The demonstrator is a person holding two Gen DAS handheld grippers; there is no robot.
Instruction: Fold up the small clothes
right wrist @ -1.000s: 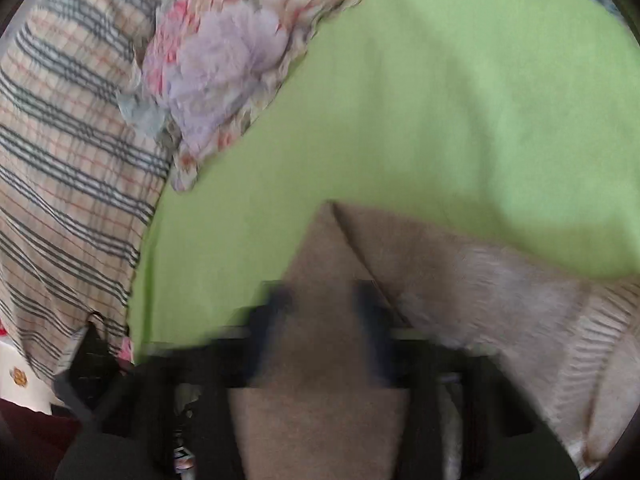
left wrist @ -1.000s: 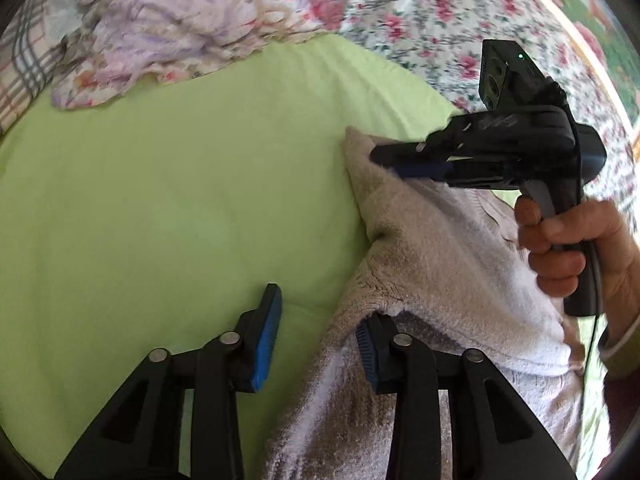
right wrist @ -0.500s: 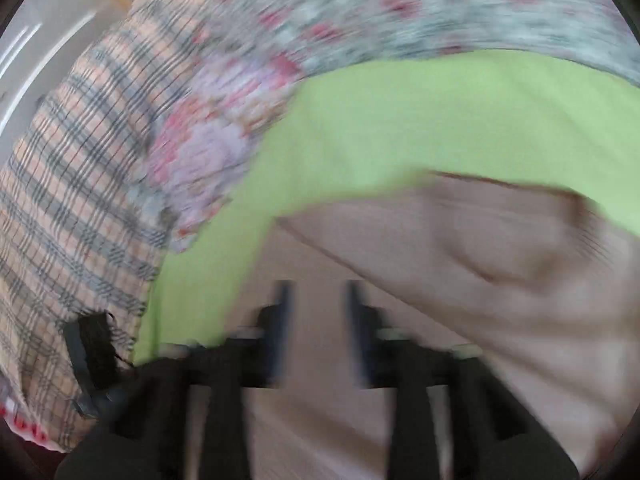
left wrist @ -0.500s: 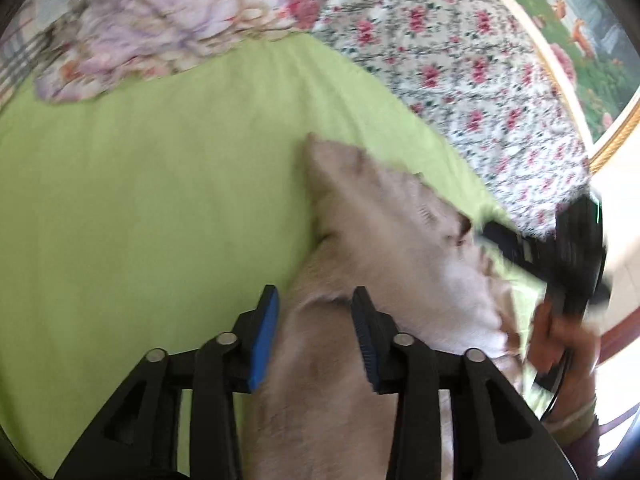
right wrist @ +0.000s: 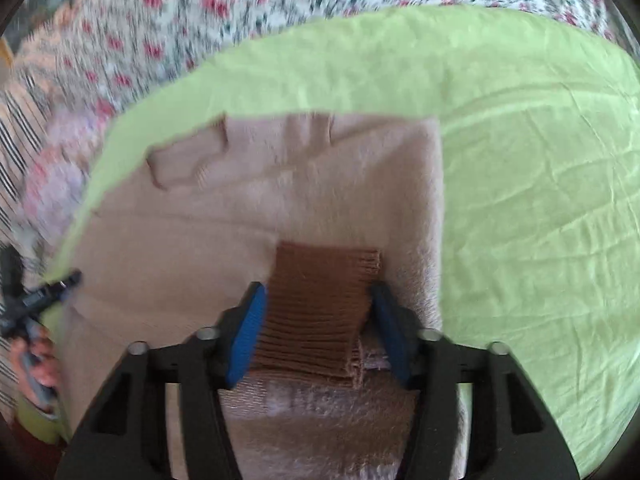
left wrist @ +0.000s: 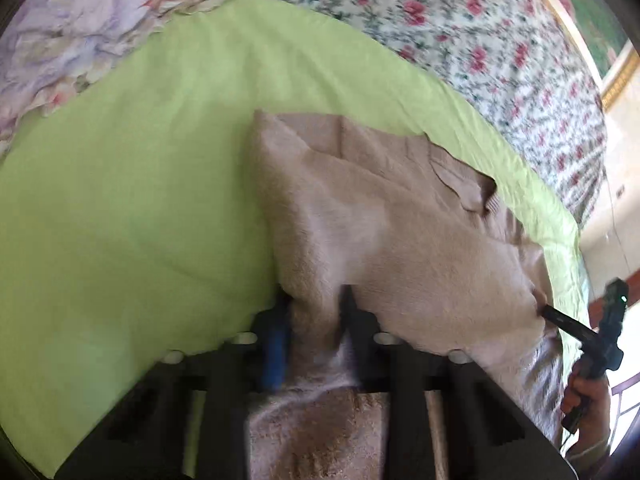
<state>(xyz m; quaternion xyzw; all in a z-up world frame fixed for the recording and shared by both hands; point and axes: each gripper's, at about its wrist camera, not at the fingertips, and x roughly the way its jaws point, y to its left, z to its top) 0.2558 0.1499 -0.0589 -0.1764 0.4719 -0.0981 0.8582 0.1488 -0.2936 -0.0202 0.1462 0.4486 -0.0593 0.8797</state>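
Sweater (left wrist: 384,240) lies on the green sheet (left wrist: 140,220) of the bed, a fuzzy beige knit already doubled over on itself: in the left wrist view one layer sits across another with a clean folded edge along its left side, and a ribbed end pokes out at the far right. Judging from that, the fold is partly made, with a sleeve or side brought in, and what is left seems to be laying the held near edge down and squaring the bundle. The left gripper (left wrist: 312,320) has a bunch of the near edge between its fingers, which are drawn close on the cloth, so it is grasping the sweater, though the blur softens the contact. The right gripper (right wrist: 316,320) straddles the brown cuff (right wrist: 320,312) at the sweater's near edge; its blue fingers (right wrist: 248,332) stand wide on either side of the ribbing, touching or just beside it, and look released rather than clamped. In the left wrist view the right gripper shows at the far right edge of the sweater, its tip meeting the cloth. The sweater lies ahead of and beneath both tools, with bare sheet to the sides. A floral quilt (left wrist: 480,32) lies beyond the sheet. Next comes, I think, closing on the cuff and carrying both edges forward together; uneven pulls could skew the fold.
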